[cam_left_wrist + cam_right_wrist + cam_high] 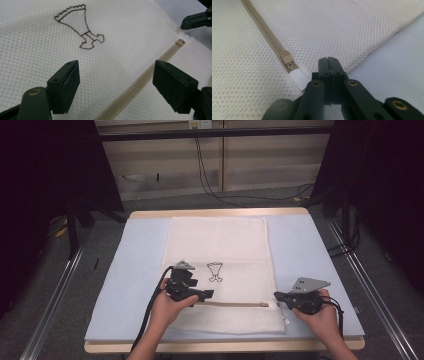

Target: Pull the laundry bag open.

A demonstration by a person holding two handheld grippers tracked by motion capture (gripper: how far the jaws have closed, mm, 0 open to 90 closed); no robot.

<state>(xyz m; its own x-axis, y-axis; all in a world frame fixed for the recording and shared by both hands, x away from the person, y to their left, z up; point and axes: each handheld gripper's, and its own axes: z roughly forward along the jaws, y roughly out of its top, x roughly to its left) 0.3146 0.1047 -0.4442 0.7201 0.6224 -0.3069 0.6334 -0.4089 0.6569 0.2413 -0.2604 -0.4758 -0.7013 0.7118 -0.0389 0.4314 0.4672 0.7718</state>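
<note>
A cream mesh bag (220, 245) lies flat on a pale blue mat (135, 265). Its tan zipper (235, 304) runs across near the front edge, and its slider (288, 62) sits at the right end beside a white tab (298, 77). A brown stitched figure (80, 27) marks the bag's middle. My left gripper (206, 295) hovers over the zipper's left part; its jaws stand wide apart with nothing between them (116, 82). My right gripper (276, 296) is shut (328, 61) at the bag's right edge, just past the slider. Whether mesh is caught in it I cannot tell.
The mat covers a wooden table (220, 213) with metal rails on both sides. Black cables hang on the wall behind. Bare mat shows left and right of the bag. The right gripper's tip (195, 21) shows far off in the left gripper view.
</note>
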